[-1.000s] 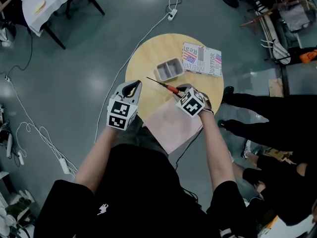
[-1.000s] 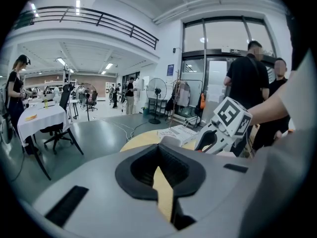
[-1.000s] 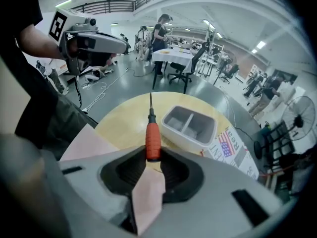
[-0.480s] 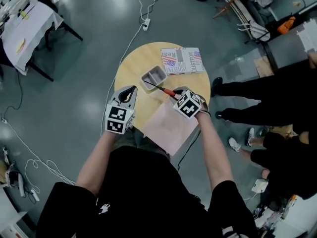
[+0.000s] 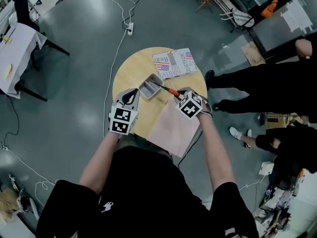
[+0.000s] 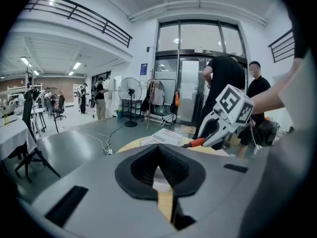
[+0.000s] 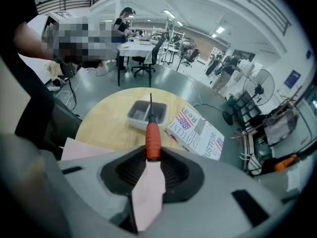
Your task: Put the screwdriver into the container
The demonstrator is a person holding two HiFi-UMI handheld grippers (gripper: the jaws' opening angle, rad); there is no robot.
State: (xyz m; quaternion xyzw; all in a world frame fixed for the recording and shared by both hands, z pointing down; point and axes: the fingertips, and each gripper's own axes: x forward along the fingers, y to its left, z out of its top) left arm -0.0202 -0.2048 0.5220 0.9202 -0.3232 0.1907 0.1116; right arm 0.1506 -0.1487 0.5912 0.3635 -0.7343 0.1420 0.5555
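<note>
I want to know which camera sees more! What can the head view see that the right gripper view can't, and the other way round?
Only the head view shows the left gripper and the checkered cube on top of the right gripper. Only the right gripper view shows, up close, the jaws pinching the orange handle of the screwdriver, plus ceiling lights far off. Both show the round table, the grey container, the printed paper and the pink sheet.
</note>
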